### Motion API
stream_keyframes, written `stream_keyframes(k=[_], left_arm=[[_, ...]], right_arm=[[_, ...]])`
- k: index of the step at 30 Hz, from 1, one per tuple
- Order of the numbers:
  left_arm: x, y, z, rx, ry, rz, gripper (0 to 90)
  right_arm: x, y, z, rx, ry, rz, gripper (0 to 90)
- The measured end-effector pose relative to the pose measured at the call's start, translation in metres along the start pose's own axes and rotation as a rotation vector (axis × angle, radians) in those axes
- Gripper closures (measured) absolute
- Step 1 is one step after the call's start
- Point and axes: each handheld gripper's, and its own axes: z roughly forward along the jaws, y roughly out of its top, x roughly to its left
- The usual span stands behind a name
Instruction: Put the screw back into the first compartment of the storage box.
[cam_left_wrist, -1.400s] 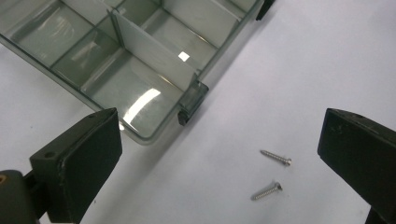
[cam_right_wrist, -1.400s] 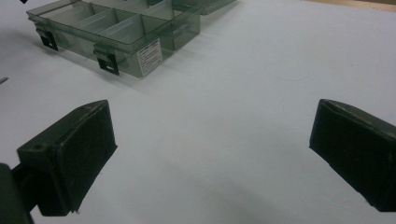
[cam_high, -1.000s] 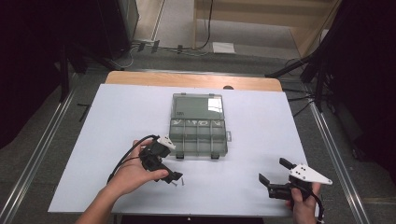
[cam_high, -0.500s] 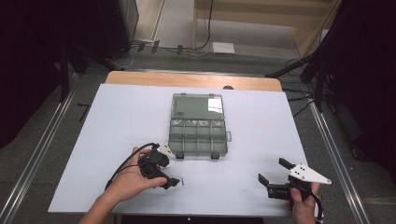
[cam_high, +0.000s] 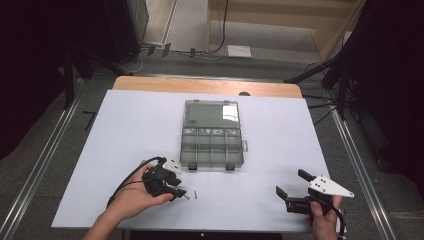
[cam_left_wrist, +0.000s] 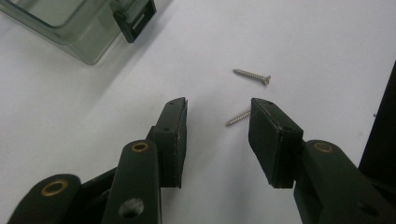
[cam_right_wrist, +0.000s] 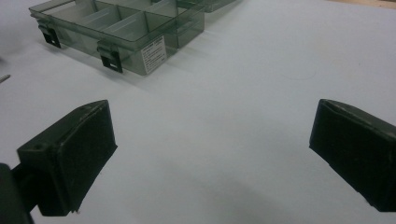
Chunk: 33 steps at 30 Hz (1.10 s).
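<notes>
Resting low on the white surface (cam_high: 125, 130) near its front edge, the left gripper (cam_left_wrist: 218, 109) has its fingers (cam_left_wrist: 173, 135) partly open, and they have just been closing. A small silver screw (cam_left_wrist: 237, 117) lies between them, close to the right-hand finger; whether that finger touches it I cannot tell, and it is not yet pinched. A second screw (cam_left_wrist: 252, 76) lies just beyond the fingertips, apart from the first. Both sit on the surface just in front of the clear compartment box (cam_high: 212, 142), nearer its front left corner; the box stands open at the middle of the surface. Over by the front right corner, the right gripper (cam_high: 295, 187) hovers with its fingers (cam_right_wrist: 70, 154) spread wide and holding nothing.
</notes>
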Motion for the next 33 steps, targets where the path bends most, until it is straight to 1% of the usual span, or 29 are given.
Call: stream_keyframes(k=[3, 4, 5, 7, 10, 11, 13, 14, 19, 20, 21, 22, 23, 24, 25, 26, 27, 31, 33], left_arm=[[-0.003, 0.000, 0.003, 0.003, -0.001, 0.022, 56.6], [-0.004, 0.000, 0.005, 0.004, 0.001, 0.023, 56.6], [-0.004, 0.001, 0.006, 0.003, -0.004, 0.024, 62.9], [-0.005, 0.002, 0.009, 0.004, -0.009, 0.024, 63.6], [-0.008, 0.005, 0.013, 0.012, -0.022, 0.042, 63.7], [-0.010, 0.005, 0.013, 0.017, -0.024, 0.044, 68.0], [-0.011, 0.006, 0.015, 0.017, -0.027, 0.055, 68.2], [-0.011, 0.007, 0.015, 0.017, -0.025, 0.068, 68.2], [-0.015, 0.008, 0.019, 0.019, -0.016, 0.079, 68.3], [-0.015, 0.008, 0.019, 0.021, -0.010, 0.088, 71.9], [-0.015, 0.008, 0.020, 0.020, -0.012, 0.085, 74.0], [-0.015, 0.009, 0.020, 0.023, -0.009, 0.088, 74.1], [-0.017, 0.009, 0.021, 0.023, 0.010, 0.085, 75.7], [-0.017, 0.009, 0.021, 0.022, 0.013, 0.086, 78.5], [-0.017, 0.010, 0.021, 0.030, 0.020, 0.099, 78.6], [-0.018, 0.010, 0.022, 0.026, 0.036, 0.099, 80.0], [-0.018, 0.010, 0.021, 0.031, 0.037, 0.096, 82.7], [-0.017, 0.011, 0.022, 0.034, 0.037, 0.081, 86.6], [-0.018, 0.012, 0.022, 0.041, 0.040, 0.079, 87.6]], right_arm=[[0.000, 0.000, 0.000, 0.000, 0.001, 0.001, 0.8], [0.000, 0.000, 0.000, 0.000, 0.000, 0.001, 0.8], [0.000, 0.000, 0.000, 0.000, -0.001, 0.001, 0.8], [0.000, 0.000, 0.000, 0.001, -0.001, 0.000, 0.9], [0.000, 0.000, 0.000, 0.001, -0.006, -0.001, 0.9], [0.000, 0.000, 0.000, 0.001, -0.006, -0.003, 0.8], [0.000, 0.000, 0.000, 0.001, -0.005, -0.003, 0.9], [0.000, 0.000, 0.000, 0.001, -0.005, -0.003, 0.9], [0.000, 0.000, 0.000, 0.003, -0.001, 0.004, 0.8], [0.000, 0.000, 0.000, 0.002, -0.003, 0.008, 0.9], [-0.001, 0.000, 0.000, 0.002, -0.004, 0.007, 0.8], [-0.001, 0.000, 0.000, 0.002, -0.004, 0.009, 0.8], [-0.001, -0.001, 0.000, 0.002, -0.004, 0.009, 0.8], [-0.001, -0.001, 0.000, 0.003, -0.003, 0.009, 0.9], [0.000, -0.001, 0.000, 0.003, -0.003, 0.010, 0.9], [-0.001, -0.001, 0.000, 0.003, -0.003, 0.005, 0.9], [-0.001, -0.001, 0.000, 0.003, -0.005, 0.004, 0.9], [0.000, -0.001, 0.001, 0.005, -0.003, 0.004, 0.9], [0.000, -0.001, 0.001, 0.006, -0.005, 0.004, 0.9]])
